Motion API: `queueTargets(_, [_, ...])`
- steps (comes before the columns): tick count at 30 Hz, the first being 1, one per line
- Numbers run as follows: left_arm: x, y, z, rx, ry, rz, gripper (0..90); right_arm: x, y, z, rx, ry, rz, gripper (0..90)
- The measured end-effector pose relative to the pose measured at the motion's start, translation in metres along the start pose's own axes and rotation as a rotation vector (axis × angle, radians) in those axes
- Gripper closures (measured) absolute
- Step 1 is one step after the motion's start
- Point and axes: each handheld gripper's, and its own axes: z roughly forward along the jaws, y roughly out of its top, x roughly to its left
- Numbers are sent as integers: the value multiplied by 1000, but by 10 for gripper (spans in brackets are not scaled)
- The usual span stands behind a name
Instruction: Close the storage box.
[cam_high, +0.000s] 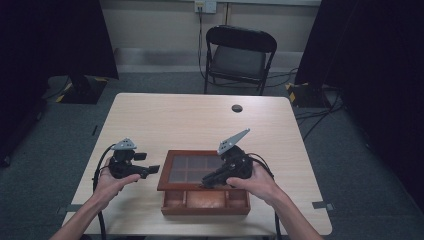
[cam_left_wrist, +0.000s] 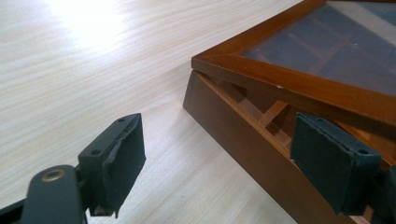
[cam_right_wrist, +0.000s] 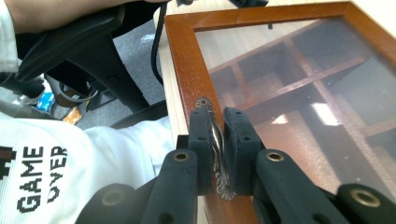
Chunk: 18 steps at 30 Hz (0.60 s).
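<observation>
A wooden box with a glass-paned lid is placed near the front edge of the table, roughly at its middle. The lid is lifted at the front, tilted over the base, so that the front compartments are left uncovered in the high view. Dividers are visible through the glass in the right gripper view. A small ornate metal handle is fixed on the front rail of the lid frame.

The handle is pinched by the right gripper, its two black jaws pressed together on it from either side. In the high view this gripper is held by the right hand at the lid's front right part.

The left gripper is held spread, with nothing between its pads. One pad is seen over bare table, the other pad in front of the box's side, just beside the gap under the raised lid; contact cannot be told. In the high view the left gripper is seen just beside the lid's left edge, carried by the left hand.

A black folding chair stands beyond the far edge of the table.
</observation>
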Motion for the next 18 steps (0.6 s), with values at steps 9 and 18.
queueTargets(9, [5, -3, 0, 8, 16, -26, 179, 2, -7, 7, -5, -36, 6, 824])
queueTargets(18, [5, -3, 2, 16, 25, -30, 179, -1, -17, 19, 29, -43, 17, 825])
